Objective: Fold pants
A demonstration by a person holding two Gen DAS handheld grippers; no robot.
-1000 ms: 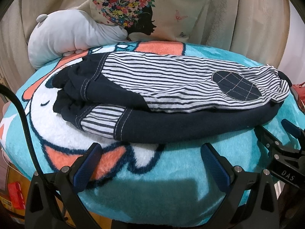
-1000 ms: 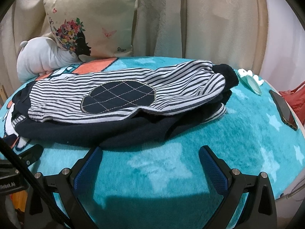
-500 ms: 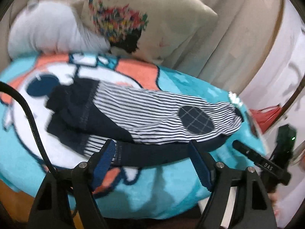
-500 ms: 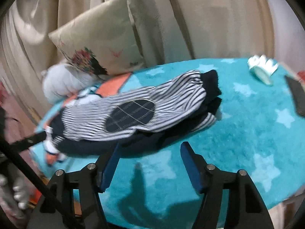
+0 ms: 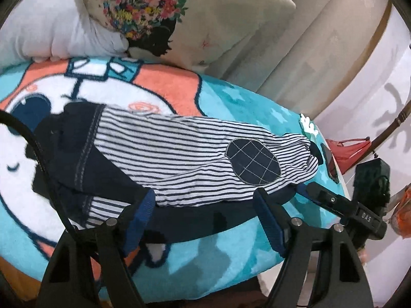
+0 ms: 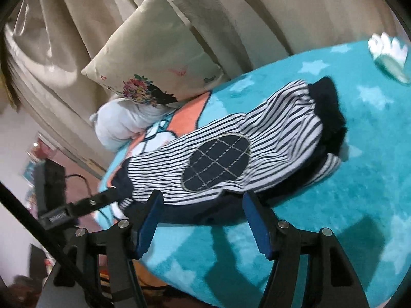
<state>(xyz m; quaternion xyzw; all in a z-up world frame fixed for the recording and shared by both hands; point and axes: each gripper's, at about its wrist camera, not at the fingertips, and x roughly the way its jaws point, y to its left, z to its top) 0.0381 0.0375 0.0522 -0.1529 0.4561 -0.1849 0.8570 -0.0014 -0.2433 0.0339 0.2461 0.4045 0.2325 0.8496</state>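
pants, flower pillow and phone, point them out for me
pants (image 5: 179, 154), left wrist view, on the striped leg
flower pillow (image 5: 218, 23), left wrist view, on its plain cream part
phone (image 5: 330, 160), left wrist view, on its dark screen

Both grippers have narrowed their jaws from the widest spread of a second ago, with nothing between the pads. The left gripper (image 5: 205, 205) has lifted and tipped down, so the pants (image 5: 179, 159) now sit lower in its view. The right gripper (image 6: 203, 210) has rolled and swung, tilting the blanket (image 6: 359, 179) in its view; both hang off its near edge.
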